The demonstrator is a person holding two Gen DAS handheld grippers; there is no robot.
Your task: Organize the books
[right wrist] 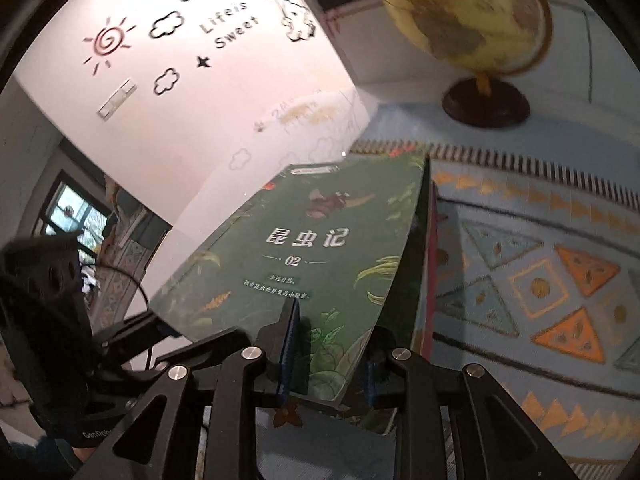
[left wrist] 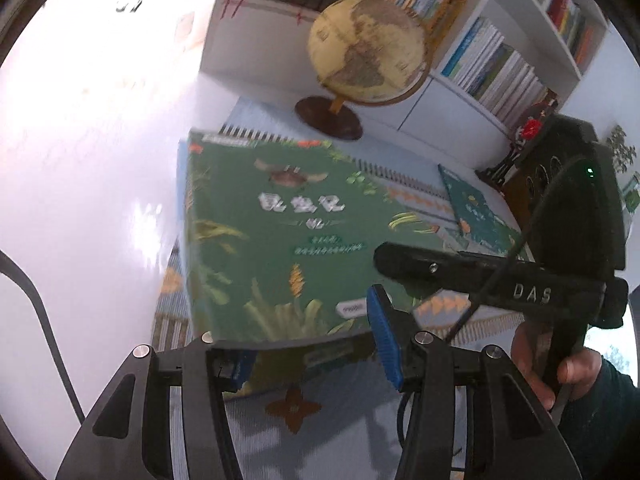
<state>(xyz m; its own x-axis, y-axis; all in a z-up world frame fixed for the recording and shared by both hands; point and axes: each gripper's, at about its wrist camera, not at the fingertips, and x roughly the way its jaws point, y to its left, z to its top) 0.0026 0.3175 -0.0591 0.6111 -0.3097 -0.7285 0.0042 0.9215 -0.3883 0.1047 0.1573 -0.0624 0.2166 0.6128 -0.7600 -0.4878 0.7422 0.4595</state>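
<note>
Left wrist view. We are seeing the left gripper [left wrist: 312, 344] at the bottom of the frame, its black fingers with blue pads standing apart, one on either side of the near edge of a large green hardcover book with leaf and insect artwork [left wrist: 276, 240]. Whether the pads are touching the cover we cannot tell. The book is filling the middle of the frame, tilting above a pale blue patterned rug with orange triangles [left wrist: 320, 416]. The right gripper [left wrist: 420, 260] is reaching in from the right, its tip lying over the book's right edge. A second, smaller teal book [left wrist: 476, 212] is lying flat on the rug at centre right. A yellowed globe on a dark round wooden base [left wrist: 368, 48] is standing at upper centre, before a white bookshelf filled with upright books [left wrist: 504, 68].

Right wrist view. We are seeing the right gripper's fingers clamping the green book's lower edge at bottom centre, one pad [right wrist: 290, 352] pressing its front cover. The book is standing tilted off the rug. A white wall with sun and cloud decals [right wrist: 180, 72] is filling the upper left.
</note>
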